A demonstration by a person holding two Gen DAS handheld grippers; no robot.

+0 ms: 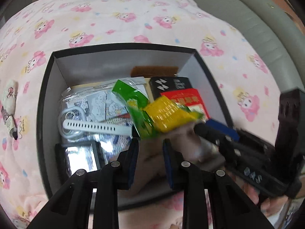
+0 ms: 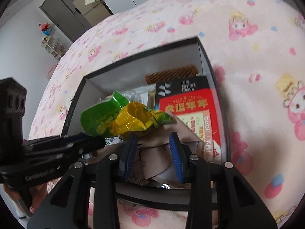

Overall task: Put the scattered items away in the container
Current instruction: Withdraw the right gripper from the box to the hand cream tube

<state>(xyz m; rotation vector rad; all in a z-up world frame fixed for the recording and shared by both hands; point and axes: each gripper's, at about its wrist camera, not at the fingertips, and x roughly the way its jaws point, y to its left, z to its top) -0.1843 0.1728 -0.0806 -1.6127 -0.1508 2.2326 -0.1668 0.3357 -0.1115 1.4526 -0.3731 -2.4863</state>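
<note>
- The black cardboard box (image 1: 124, 45) sits open on the pink cartoon-print quilt (image 1: 114, 19). Both grippers point down into its near end, where there is free room above the contents.
- The right gripper (image 2: 153, 143) is clamped on a beige face mask (image 2: 150, 152). The cloth is bunched between the blue pads and hangs over the box interior, probably so that it drops inside when let go.
- The left gripper (image 1: 150, 145) has its jaws fairly narrow. The lower edge of a crumpled green and yellow snack packet (image 1: 152, 112) meets its tips, but I cannot tell whether it is pinched there or only propped on the mask.
- The packet is above the box, over the things already packed.
- Stowed flat to save space are a red packet (image 2: 192, 112), a black Smart Devil carton (image 2: 183, 87), a brown comb (image 2: 171, 74) against the far wall and a white watch strap (image 1: 91, 126).
- A small white plush-like item (image 1: 9, 93) lies on the quilt left of the box, so the tidying looks unfinished.
</note>
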